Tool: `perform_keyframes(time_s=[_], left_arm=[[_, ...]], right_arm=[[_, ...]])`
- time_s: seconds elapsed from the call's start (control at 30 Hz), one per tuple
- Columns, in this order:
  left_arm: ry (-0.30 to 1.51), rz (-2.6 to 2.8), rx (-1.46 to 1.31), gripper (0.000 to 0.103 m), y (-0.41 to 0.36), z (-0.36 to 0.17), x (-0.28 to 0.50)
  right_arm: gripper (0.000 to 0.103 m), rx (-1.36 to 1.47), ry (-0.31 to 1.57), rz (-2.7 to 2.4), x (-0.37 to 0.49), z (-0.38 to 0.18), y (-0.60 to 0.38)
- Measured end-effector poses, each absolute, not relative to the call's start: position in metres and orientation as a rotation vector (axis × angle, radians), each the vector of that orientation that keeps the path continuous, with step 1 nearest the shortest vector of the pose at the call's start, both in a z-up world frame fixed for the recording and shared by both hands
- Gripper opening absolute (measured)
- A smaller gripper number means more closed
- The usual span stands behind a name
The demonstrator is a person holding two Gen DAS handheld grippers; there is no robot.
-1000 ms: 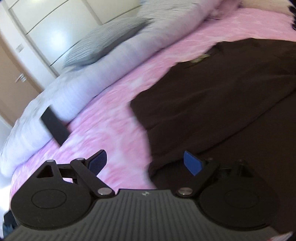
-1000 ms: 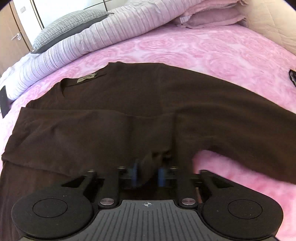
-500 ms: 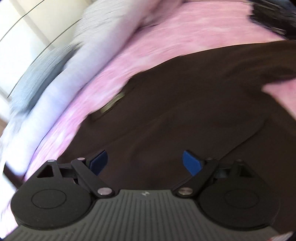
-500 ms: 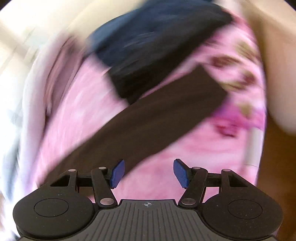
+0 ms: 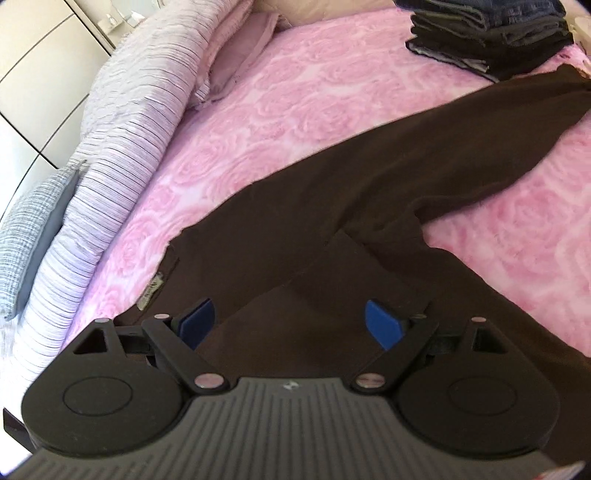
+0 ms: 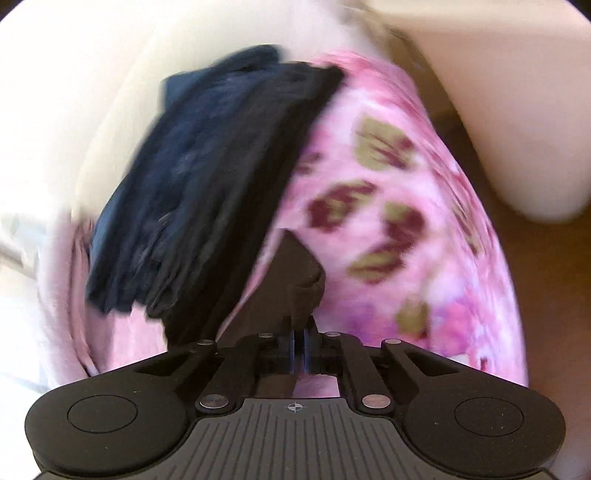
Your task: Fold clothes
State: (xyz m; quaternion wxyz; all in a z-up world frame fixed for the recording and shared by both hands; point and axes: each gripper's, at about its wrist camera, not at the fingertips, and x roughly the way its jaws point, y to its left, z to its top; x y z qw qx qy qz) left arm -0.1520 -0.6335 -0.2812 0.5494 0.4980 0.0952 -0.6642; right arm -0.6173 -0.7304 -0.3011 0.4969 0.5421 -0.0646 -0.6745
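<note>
Pink rose-patterned fleece bedspread [image 5: 314, 96] gives a broad flat folding surface. Across it lies the dark brown knit sweater [image 5: 295, 229], one sleeve already over the body, the other sleeve [image 5: 498, 125] stretching toward the stack of folded dark clothes [image 5: 491, 33]. The right gripper [image 6: 299, 341], just closed, pinches the cuff [image 6: 295, 273], likely to fold it inward. The left gripper [image 5: 291, 325] hovers wide open, empty, over the body.

Black grippers [image 5: 290, 321], blue-padded jaws, silver screws
</note>
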Motion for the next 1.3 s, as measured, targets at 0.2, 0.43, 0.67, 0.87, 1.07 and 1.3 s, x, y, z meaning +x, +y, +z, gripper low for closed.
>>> perform_keyframes(time_s=[0.2,0.43,0.67,0.87,1.07,1.3], left_arm=[[0.288,-1.449,1.063,0.087,-0.604,-0.258,-0.088],[0.409,-1.237,0.950,0.087,-0.530,-0.244,0.025],[0.511,-1.052,0.909,0.087,-0.443,-0.251,0.137],[0.581,-1.000,0.875,0.087,-0.413,-0.268,0.188],[0.614,-1.193,0.785,0.087,-0.452,-0.274,0.196],[0.795,-1.491,0.671,0.080,-0.548,-0.300,0.196]], right_arm=[[0.006,0.773,0.333,-1.365,-0.459,-0.209,-0.775],[0.006,0.259,0.330,-0.922,-0.184,-0.108,-0.723],[0.006,0.085,0.587,-0.460,0.028,-0.221,-0.598],[0.007,0.013,0.713,-0.230,0.067,-0.273,-0.538],[0.007,0.031,0.821,-0.329,0.042,-0.272,-0.534],[0.061,-0.010,0.898,-0.616,-0.046,-0.265,-0.557]])
